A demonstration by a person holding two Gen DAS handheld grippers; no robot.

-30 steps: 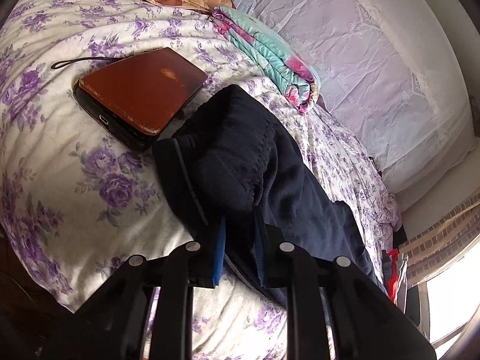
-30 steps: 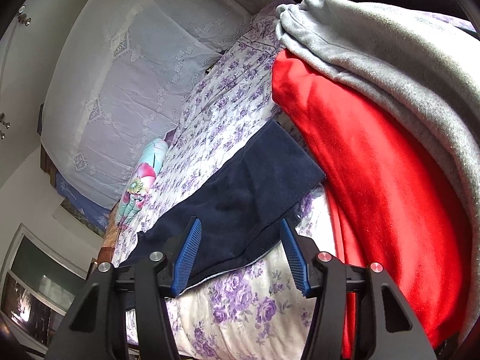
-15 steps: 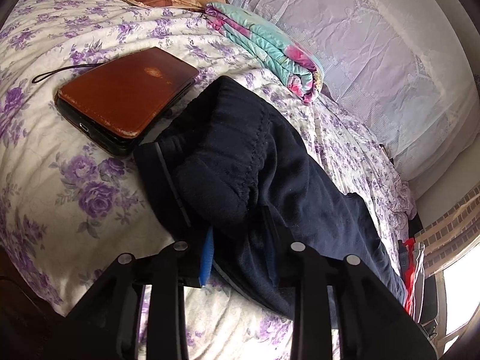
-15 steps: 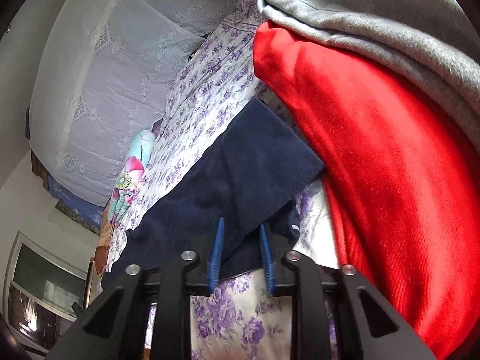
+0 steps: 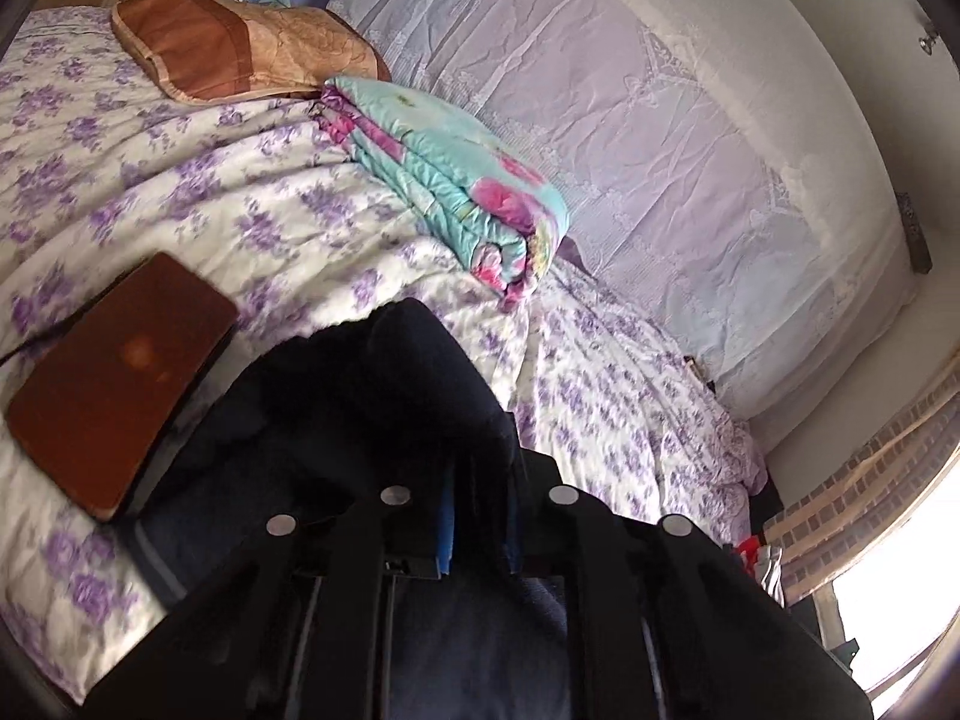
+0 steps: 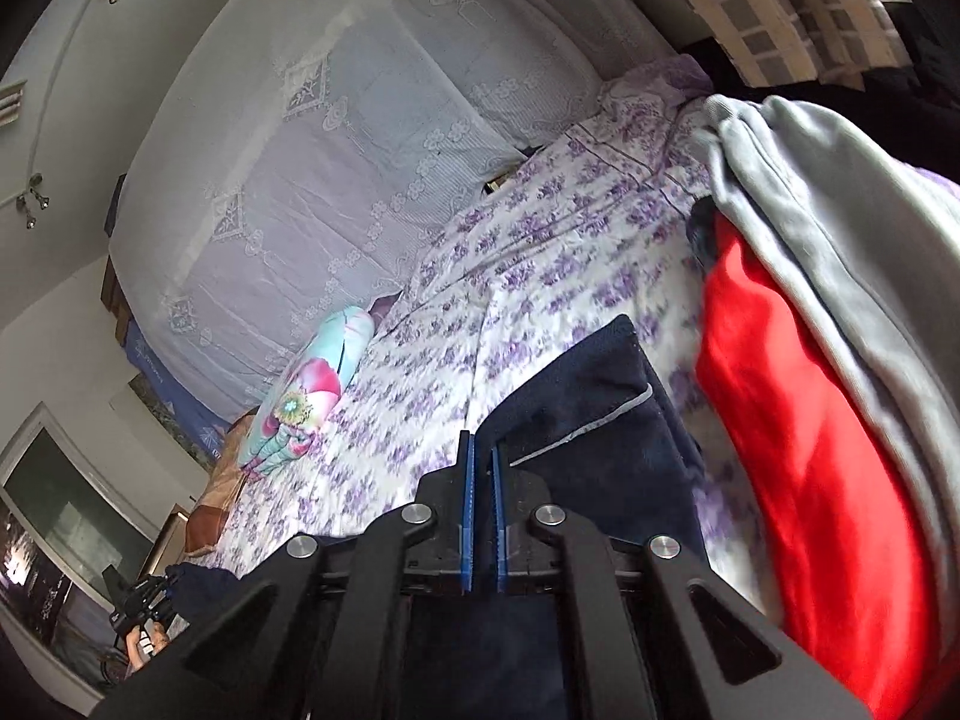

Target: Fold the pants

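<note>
On the floral bed [image 5: 252, 222], my left gripper [image 5: 477, 516] & right gripper [image 6: 482, 516] have both just clamped the navy pants [image 5: 384, 408], waist & hem now lifting — fold starting.

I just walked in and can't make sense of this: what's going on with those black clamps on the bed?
A person is folding dark navy pants on a floral bedsheet, a two-finger gripper in each hand. The left gripper is clamped on one end of the pants, near a brown case. The right gripper pinches the other end, beside red and grey clothes. No fold is made yet.
</note>
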